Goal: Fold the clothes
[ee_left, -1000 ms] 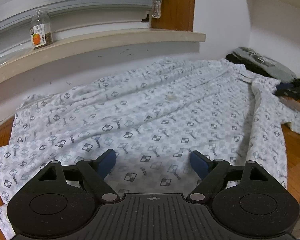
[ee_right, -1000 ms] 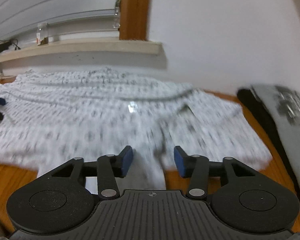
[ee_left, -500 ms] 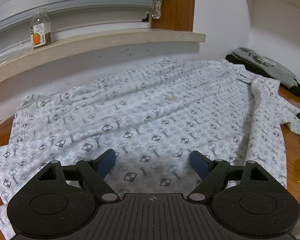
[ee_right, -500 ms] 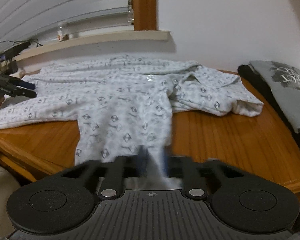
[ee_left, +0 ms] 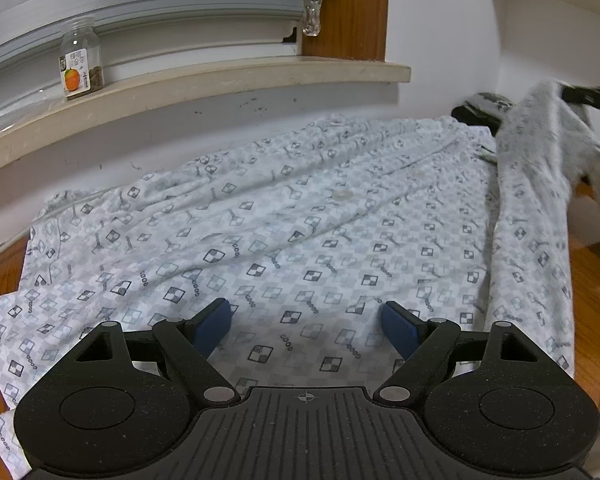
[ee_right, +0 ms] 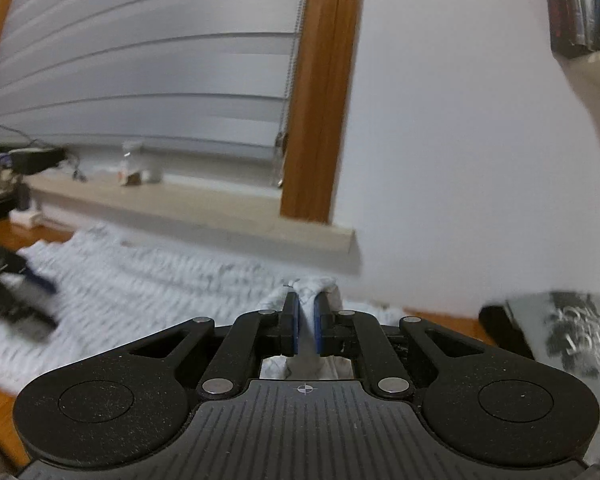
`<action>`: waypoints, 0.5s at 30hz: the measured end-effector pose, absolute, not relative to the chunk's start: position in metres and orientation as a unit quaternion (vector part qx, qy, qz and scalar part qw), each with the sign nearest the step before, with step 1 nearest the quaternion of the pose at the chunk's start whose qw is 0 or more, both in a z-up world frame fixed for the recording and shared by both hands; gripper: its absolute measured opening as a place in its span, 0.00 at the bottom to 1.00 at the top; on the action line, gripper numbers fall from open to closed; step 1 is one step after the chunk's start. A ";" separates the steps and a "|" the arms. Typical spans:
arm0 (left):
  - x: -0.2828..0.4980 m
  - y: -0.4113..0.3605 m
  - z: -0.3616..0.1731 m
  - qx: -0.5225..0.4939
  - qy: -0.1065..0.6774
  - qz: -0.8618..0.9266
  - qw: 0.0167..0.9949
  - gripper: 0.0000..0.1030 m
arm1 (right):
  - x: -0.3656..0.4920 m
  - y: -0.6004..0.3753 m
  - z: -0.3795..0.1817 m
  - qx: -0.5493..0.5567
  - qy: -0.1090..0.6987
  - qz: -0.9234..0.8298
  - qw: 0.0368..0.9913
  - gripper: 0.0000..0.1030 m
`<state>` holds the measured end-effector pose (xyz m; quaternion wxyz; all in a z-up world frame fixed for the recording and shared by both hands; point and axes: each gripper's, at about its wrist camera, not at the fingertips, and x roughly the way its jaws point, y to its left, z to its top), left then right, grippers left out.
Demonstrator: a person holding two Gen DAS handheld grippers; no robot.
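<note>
Two hand-held grippers work one patterned button-up shirt (ee_left: pixel 300 232) spread on the wooden surface (ee_left: pixel 592 264). Right hand-held gripper (ee_right: pixel 306 320): clamped on the sleeve (ee_left: pixel 540 168), raised at 2 o'clock. Left hand-held gripper (ee_left: pixel 306 326): apart, hovering over the hem. Step: sleeve fold; next, lay it across the body. Long axis: 8 to 2 o'clock, collar at 2.
</note>
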<state>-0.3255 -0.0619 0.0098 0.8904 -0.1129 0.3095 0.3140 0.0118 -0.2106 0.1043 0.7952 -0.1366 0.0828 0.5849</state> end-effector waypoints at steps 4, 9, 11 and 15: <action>-0.325 -0.062 0.010 -0.112 0.310 0.315 0.890 0.82 | 0.027 -0.170 0.082 -0.179 0.127 0.572 0.790 0.10; -0.326 -0.062 0.010 -0.115 0.308 0.313 0.891 0.82 | 0.030 -0.187 0.057 -0.191 0.182 0.563 0.783 0.52; -0.326 -0.061 0.010 -0.116 0.307 0.313 0.891 0.82 | 0.027 -0.211 0.050 -0.196 0.189 0.561 0.782 0.63; -0.327 -0.061 0.010 -0.116 0.307 0.313 0.891 0.82 | 0.019 -0.261 0.034 -0.190 0.234 0.553 0.777 0.68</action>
